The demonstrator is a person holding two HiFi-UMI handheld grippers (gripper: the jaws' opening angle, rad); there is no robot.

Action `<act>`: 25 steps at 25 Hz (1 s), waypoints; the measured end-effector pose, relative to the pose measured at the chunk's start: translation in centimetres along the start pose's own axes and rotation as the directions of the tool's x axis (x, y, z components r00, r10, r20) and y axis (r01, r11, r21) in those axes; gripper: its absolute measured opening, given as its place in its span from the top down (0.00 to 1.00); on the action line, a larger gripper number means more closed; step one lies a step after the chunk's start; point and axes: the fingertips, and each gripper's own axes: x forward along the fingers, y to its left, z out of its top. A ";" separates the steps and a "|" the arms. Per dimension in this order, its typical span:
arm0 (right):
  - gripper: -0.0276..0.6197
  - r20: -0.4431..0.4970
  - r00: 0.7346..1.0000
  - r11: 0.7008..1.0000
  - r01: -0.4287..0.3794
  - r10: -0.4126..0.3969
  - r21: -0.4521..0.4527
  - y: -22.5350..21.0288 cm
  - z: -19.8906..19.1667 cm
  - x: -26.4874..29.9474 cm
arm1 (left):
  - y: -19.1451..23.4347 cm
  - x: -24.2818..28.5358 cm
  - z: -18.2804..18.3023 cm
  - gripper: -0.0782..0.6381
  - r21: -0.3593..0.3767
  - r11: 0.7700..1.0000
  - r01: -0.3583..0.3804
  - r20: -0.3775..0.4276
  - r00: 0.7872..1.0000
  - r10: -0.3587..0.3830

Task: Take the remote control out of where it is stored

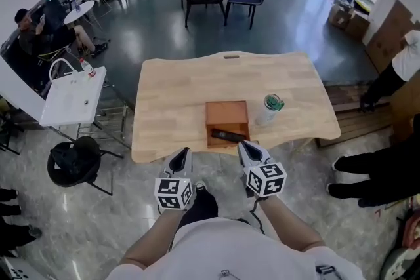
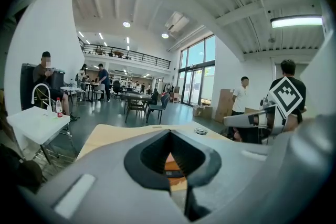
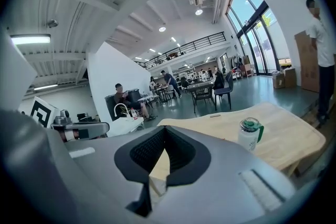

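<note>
Left tongs and right tongs hover clenched, empty, at the desk edge; remote control lies in the wooden box just ahead. Reach seemingly not begun: 1 must open first

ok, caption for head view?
Left gripper and right gripper, shut, short of the wooden box holding the remote control.

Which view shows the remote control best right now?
Head view: the remote control lies whole in the open wooden box. Left gripper view catches at most a dark sliver of it past the jaws; right gripper view doesn't show it.
</note>
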 end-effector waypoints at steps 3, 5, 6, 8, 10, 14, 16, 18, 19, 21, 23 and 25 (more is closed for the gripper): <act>0.92 -0.025 1.000 1.000 0.017 -0.017 -0.004 -1.1 1.6 4.2 | 2.7 4.0 1.2 0.89 0.001 1.000 0.031 -0.023 0.999 -0.031; 0.91 -0.055 0.998 1.000 0.030 -0.030 0.000 -1.7 2.1 6.8 | 4.3 6.2 1.6 0.89 0.002 0.998 0.055 -0.041 0.998 -0.055; 0.91 -0.069 0.997 0.999 0.035 -0.035 0.005 -2.0 2.2 8.0 | 5.2 7.3 1.8 0.89 0.000 0.998 0.066 -0.050 0.997 -0.066; 0.91 -0.090 0.995 0.999 0.045 -0.044 0.014 -2.5 2.5 10.4 | 6.9 9.5 2.1 0.89 -0.008 0.997 0.083 -0.062 0.995 -0.083; 0.91 -0.102 0.993 0.998 0.059 -0.057 0.012 -3.2 2.8 12.5 | 8.2 11.6 2.3 0.89 -0.010 0.995 0.103 -0.071 0.992 -0.103; 0.91 -0.137 0.987 0.995 0.092 -0.087 0.035 -4.6 2.6 15.5 | 9.9 15.0 2.4 0.89 -0.024 0.991 0.130 -0.098 0.986 -0.132; 0.91 -0.158 0.983 0.994 0.103 -0.095 0.041 -5.5 2.3 16.5 | 10.2 16.3 2.4 0.89 -0.028 0.990 0.137 -0.110 0.984 -0.140; 0.91 -0.177 0.979 0.993 0.108 -0.098 0.045 -6.5 2.1 17.5 | 10.4 17.8 2.2 0.89 -0.035 0.990 0.138 -0.127 0.982 -0.141; 0.91 -0.188 0.977 0.993 0.107 -0.096 0.047 -6.9 2.0 18.0 | 10.5 18.4 1.9 0.89 -0.042 0.990 0.134 -0.139 0.981 -0.139; 0.91 -0.214 0.973 0.994 0.101 -0.089 0.044 -7.6 1.5 18.8 | 10.7 19.2 1.1 0.89 -0.059 0.991 0.123 -0.166 0.977 -0.131; 0.91 -0.249 0.965 0.995 0.093 -0.082 0.031 -8.2 0.9 19.6 | 10.8 20.0 0.2 0.89 -0.075 0.990 0.117 -0.193 0.973 -0.130; 0.91 -0.306 0.950 0.997 0.071 -0.062 0.021 -8.8 -0.3 20.8 | 10.9 20.9 -0.8 0.89 -0.085 0.990 0.113 -0.217 0.968 -0.129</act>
